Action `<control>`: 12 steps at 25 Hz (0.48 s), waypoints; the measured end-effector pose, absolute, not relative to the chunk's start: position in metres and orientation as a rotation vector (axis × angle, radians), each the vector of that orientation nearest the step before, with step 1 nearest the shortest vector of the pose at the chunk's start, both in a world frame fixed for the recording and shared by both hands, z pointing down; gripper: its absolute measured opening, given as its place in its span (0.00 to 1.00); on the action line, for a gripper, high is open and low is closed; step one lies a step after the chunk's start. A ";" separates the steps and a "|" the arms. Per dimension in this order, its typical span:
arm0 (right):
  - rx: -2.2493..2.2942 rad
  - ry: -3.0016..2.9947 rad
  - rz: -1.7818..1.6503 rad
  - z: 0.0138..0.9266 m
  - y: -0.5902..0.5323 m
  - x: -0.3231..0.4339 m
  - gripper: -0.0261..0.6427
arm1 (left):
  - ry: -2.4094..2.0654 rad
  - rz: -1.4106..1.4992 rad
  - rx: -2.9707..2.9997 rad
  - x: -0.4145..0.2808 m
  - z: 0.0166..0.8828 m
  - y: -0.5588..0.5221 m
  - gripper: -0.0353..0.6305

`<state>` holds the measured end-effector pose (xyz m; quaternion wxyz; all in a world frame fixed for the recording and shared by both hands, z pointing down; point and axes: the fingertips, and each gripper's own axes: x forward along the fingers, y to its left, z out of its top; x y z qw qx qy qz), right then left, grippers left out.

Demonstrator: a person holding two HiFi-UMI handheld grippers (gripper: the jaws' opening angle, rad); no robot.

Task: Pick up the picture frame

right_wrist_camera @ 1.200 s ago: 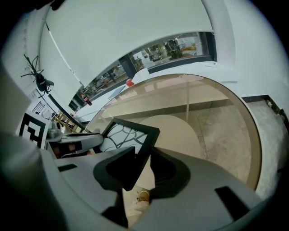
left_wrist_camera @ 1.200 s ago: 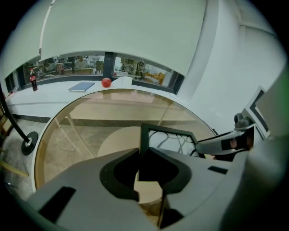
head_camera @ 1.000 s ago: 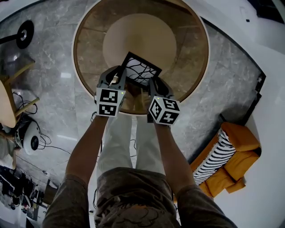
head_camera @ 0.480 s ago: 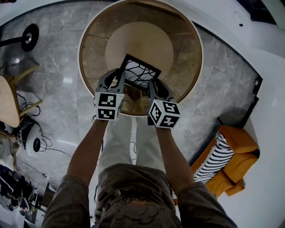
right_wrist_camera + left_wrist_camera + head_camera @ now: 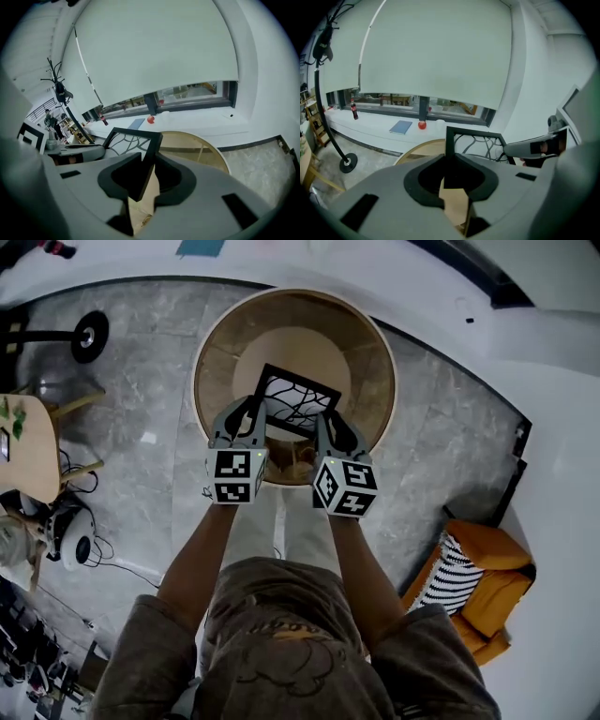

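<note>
1. Picture frame [image 5: 298,399]: black border, white panel with dark branching lines. It is held tilted between both grippers, over the round table [image 5: 370,381] and apparently clear of its top.
2. Left gripper [image 5: 253,416]: jaws clamped on the frame's left edge.
3. Right gripper [image 5: 327,424]: jaws clamped on the frame's right edge.
4. Ledge [image 5: 375,123]: bottle [image 5: 354,108], blue book [image 5: 401,127], red ball [image 5: 422,124].
5. Orange seat [image 5: 492,582]: on the floor, well apart from the table.
</note>
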<state>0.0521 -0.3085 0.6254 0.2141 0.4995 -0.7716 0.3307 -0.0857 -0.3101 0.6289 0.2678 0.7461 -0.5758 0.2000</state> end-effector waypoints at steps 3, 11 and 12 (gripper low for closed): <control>1.396 -2.182 0.870 0.581 -0.311 0.051 0.19 | -1.595 0.514 2.024 -0.087 0.586 -0.311 0.17; 1.393 -2.287 0.756 0.492 -0.305 0.042 0.19 | -1.668 0.479 2.056 -0.096 0.496 -0.301 0.17; 1.393 -2.296 0.745 0.483 -0.303 0.042 0.19 | -1.675 0.475 2.058 -0.095 0.487 -0.298 0.17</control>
